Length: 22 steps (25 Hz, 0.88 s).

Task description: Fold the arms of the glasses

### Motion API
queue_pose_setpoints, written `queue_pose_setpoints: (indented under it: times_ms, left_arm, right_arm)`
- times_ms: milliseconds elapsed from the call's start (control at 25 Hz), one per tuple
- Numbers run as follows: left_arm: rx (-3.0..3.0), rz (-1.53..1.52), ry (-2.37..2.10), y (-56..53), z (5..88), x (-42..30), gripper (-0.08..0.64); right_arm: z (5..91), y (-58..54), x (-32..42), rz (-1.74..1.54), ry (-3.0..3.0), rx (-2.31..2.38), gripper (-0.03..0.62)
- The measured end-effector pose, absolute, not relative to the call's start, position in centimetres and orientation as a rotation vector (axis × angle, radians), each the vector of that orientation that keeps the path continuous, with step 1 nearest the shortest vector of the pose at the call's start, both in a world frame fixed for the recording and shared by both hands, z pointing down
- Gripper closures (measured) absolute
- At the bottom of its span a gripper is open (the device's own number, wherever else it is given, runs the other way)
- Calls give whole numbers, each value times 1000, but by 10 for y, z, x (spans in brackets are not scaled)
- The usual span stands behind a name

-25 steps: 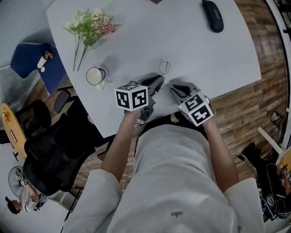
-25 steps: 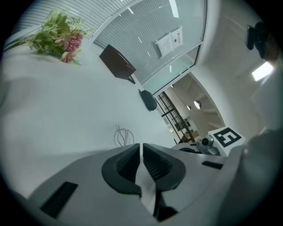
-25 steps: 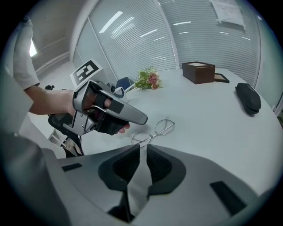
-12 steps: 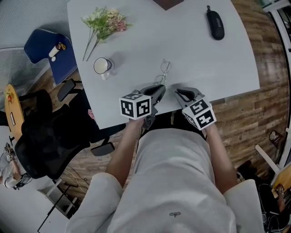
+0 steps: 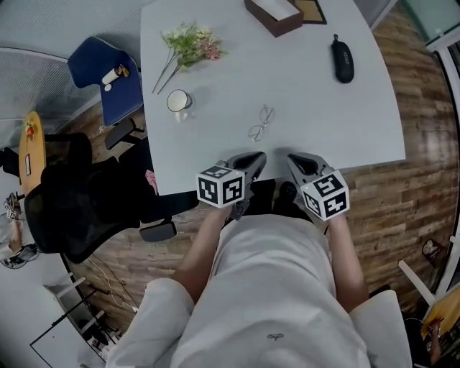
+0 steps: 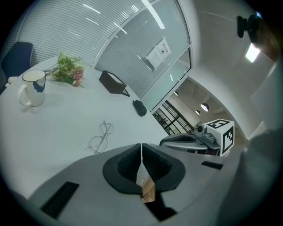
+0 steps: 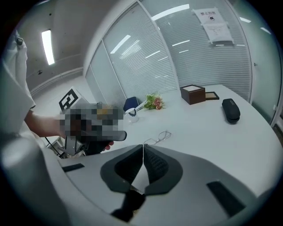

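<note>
Thin wire-framed glasses [image 5: 261, 123] lie flat on the pale table [image 5: 323, 115], apart from both grippers. They also show in the left gripper view as glasses [image 6: 101, 137] and in the right gripper view as glasses [image 7: 160, 137], beyond the jaws. My left gripper [image 5: 257, 156] hangs over the table's near edge, short of the glasses. Its jaws have just been closing, stand shut, and hold nothing. My right gripper [image 5: 293, 157] is beside it to the right. Its jaws have also just closed on nothing.
A white mug [image 5: 177, 101] and a flower bunch [image 5: 190, 42] sit at the far left of the table. A black case [image 5: 343, 60] and a brown box [image 5: 272, 14] lie at the back. A blue chair [image 5: 108, 79] and a black office chair [image 5: 72, 208] stand left of the table.
Both grippers have drawn back from the glasses towards the person, to the table's near edge. The glasses stay on the table. The right jaws have closed.
</note>
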<state>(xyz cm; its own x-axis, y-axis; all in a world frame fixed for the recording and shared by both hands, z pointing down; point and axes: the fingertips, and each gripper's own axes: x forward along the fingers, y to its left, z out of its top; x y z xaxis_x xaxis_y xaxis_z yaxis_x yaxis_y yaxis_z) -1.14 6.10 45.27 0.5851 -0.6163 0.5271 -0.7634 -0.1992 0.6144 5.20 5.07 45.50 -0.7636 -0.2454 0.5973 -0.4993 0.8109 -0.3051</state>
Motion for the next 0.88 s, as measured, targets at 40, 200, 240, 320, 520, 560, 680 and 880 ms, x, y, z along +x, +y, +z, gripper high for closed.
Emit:
queue_pose_setpoints:
  times_ms: [40,200,240,320,520,560,680,880]
  left_arm:
    - [1917,203,-1121,64,447,-9,535]
    - [1957,193,-1158,74,427,0,535]
    - [1965,180,-1167,77,422,2,535]
    - [1975,155,-1189,81,413,4,535]
    - [1991,91,-1267,92,392,7,535]
    - [1996,73,-1284,93,387,7,537]
    - [2020,39,-1317,95,374,10,537]
    - [2061,4,-1363,101,354,15,537]
  right_arm:
    - [450,52,55,606,-2455,549,583]
    - [431,55,68,577,-2495,551,584]
    - [427,56,71,566,-2503,550,584]
    - [420,58,75,537,-2519,541,584]
    - [396,70,81,476,-2579,534,586]
    - [392,72,82,463,-2593,530,586]
    - [379,78,84,447,-2634,536,586]
    - [346,83,89,466,-2740,546,588]
